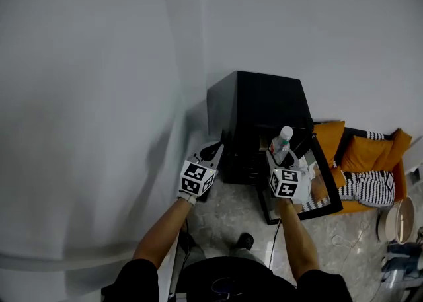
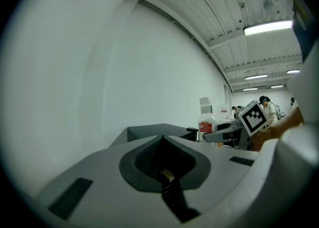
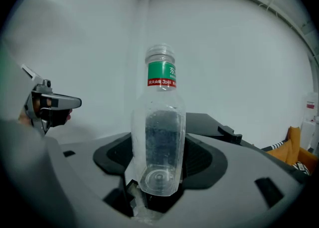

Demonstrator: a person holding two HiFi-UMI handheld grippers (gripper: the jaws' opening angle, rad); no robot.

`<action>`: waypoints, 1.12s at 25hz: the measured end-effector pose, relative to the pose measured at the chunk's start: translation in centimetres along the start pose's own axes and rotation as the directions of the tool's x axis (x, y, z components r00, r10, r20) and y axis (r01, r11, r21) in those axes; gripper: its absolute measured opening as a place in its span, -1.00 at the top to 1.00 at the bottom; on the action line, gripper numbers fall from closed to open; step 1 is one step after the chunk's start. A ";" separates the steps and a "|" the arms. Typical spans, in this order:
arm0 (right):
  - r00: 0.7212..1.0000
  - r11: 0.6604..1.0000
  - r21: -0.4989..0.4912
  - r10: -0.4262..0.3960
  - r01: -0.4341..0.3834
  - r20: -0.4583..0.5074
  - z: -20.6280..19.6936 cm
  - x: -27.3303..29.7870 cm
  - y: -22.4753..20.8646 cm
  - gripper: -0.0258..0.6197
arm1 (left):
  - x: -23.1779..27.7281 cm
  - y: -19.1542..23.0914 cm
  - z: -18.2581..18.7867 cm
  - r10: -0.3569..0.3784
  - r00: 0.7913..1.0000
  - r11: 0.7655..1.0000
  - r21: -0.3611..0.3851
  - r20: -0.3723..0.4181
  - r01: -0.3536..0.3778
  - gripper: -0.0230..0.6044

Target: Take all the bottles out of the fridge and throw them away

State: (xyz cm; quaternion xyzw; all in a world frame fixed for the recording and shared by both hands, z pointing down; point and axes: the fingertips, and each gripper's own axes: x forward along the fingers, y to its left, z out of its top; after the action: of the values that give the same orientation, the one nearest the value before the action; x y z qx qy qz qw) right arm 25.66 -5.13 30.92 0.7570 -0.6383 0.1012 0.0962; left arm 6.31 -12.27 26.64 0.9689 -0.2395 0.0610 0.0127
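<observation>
Bottle [image 1: 282, 141], black fridge [image 1: 258, 106], white walls [image 1: 99, 96], speckled floor [image 1: 231, 218]

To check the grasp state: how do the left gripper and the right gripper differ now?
The left gripper has its jaws together on nothing; the right gripper is shut on an upright clear bottle. The left gripper is beside the black fridge, the right gripper in front of it. Both point the same way, side by side.

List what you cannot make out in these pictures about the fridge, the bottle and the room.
- Head view: shelves of the fridge are hidden under its black top and the right claw, so any bottles left cannot be counted.
- Right gripper view: label print on the bottle is too small to read.
- Head view: round tub is too small to identify.
</observation>
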 end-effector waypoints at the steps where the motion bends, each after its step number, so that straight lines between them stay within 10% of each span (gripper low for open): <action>1: 1.000 1.000 -0.001 0.010 -0.010 0.002 0.1 0.1 0.5 -0.01 | -0.6 0.3 0.1 0.010 1.000 1.000 0.001 0.000 -0.010 0.91; 28: 0.907 0.903 -0.091 0.421 -0.419 0.000 2.9 6.7 22.9 -0.01 | -15.8 9.3 -1.4 0.362 0.932 0.931 -0.039 -0.018 -0.362 0.91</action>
State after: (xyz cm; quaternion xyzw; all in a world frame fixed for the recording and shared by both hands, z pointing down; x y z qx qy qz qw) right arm 4.26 -16.06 30.36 0.5978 -0.7911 0.0836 0.0993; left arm -12.06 -13.12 26.07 0.9074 -0.4151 0.0624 0.0229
